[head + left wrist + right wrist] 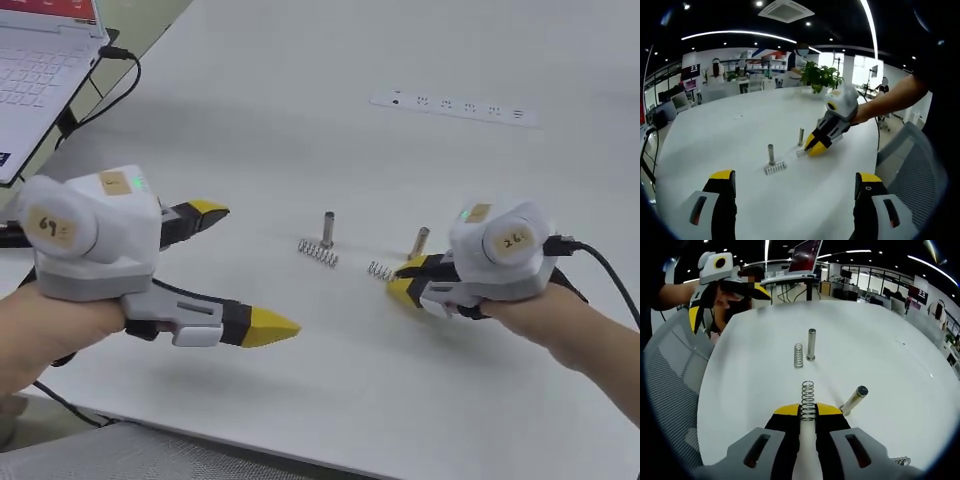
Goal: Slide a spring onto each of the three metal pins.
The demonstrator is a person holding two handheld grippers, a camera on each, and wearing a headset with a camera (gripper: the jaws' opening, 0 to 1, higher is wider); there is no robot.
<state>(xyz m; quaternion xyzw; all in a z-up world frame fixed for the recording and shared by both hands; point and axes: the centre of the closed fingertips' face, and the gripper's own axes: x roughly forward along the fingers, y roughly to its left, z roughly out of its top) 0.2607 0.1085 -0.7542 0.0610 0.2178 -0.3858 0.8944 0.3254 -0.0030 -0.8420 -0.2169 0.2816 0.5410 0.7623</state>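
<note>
Two metal pins stand on the white table: one (328, 228) near the middle, with a spring (318, 252) lying at its foot, and another (418, 242) close to my right gripper (405, 280). In the right gripper view, that gripper (808, 413) is shut on the near end of a second spring (808, 399), which lies along the table toward the far pin (811, 344). The near pin (855, 399) is just right of the jaws. A third spring (900, 460) lies at lower right. My left gripper (245, 268) hovers wide open to the left, holding nothing.
A laptop (40, 60) with a black cable sits at the far left corner. A white power strip (455, 107) lies at the back. The table's near edge (300, 455) runs just below my hands. A mesh chair (670, 390) stands beside the table.
</note>
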